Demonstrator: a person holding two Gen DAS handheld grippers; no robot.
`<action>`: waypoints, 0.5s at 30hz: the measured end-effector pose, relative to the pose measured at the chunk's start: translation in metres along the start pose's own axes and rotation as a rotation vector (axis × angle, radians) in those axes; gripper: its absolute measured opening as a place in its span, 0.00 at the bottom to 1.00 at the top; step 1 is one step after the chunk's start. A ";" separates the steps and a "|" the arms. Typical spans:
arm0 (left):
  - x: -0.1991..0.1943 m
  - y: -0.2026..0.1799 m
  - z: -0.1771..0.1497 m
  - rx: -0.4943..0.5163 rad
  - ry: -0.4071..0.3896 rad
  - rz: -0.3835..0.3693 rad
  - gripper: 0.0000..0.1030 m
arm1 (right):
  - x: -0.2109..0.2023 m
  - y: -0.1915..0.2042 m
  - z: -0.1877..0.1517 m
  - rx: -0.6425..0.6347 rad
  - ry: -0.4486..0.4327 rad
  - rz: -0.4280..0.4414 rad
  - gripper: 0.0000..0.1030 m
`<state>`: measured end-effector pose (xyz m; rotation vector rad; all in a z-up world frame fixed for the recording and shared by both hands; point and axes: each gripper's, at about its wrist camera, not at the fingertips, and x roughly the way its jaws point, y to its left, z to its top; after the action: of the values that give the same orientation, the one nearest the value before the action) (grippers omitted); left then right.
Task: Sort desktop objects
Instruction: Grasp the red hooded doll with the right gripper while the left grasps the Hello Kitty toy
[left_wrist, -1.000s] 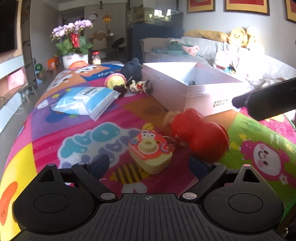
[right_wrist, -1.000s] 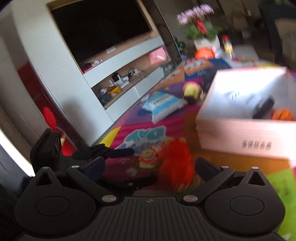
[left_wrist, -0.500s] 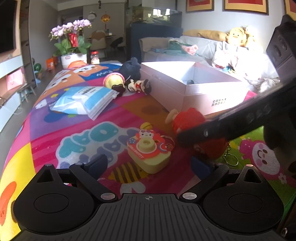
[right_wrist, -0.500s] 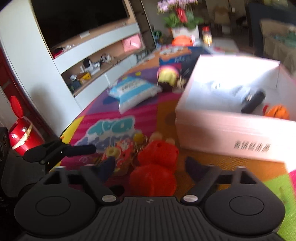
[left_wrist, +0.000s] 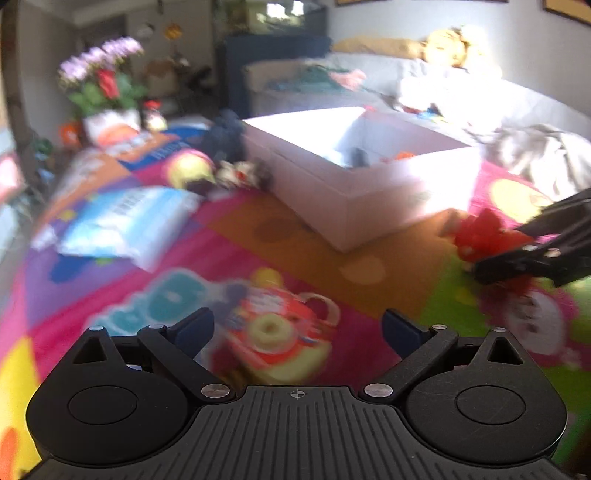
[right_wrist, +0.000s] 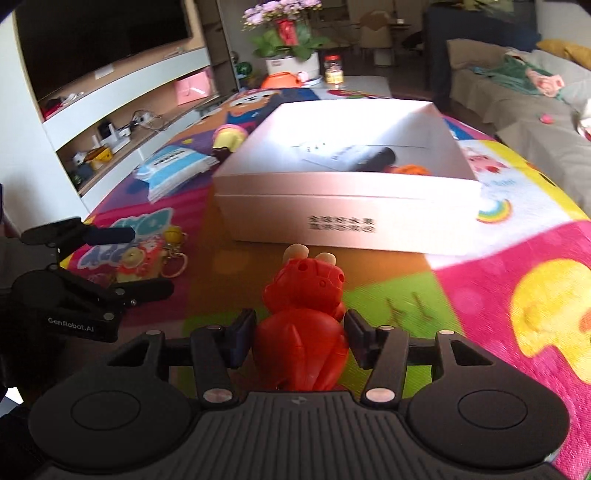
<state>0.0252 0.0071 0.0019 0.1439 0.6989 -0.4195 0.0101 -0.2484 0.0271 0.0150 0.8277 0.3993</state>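
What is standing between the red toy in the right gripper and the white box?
Nothing visible. The red toy sits between the right gripper fingers, and only bare mat lies ahead up to the white box. Its near wall must be cleared to drop the toy inside.

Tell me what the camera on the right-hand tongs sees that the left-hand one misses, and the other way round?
Only the right view shows the dark television screen and white wall shelves, plus the right tongs closed on the red plastic pig figure.

Only the left view shows the yellow plush toy on the sofa and crumpled grey cloth.

Both show the open white cardboard box, blue-and-white tissue pack, yellow-and-red toy camera, purple potted flowers and open left tongs.
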 end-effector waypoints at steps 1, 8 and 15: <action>-0.002 -0.001 -0.001 0.000 0.004 -0.042 0.97 | -0.001 -0.001 -0.001 0.000 -0.004 -0.001 0.51; -0.010 -0.013 -0.008 0.060 -0.014 -0.026 0.97 | 0.009 0.004 -0.001 -0.029 -0.011 -0.024 0.52; -0.009 -0.016 -0.004 0.076 0.014 -0.010 0.71 | 0.007 0.006 -0.003 -0.039 -0.009 -0.023 0.51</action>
<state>0.0095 -0.0038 0.0046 0.2154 0.6978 -0.4548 0.0098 -0.2413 0.0212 -0.0295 0.8106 0.3931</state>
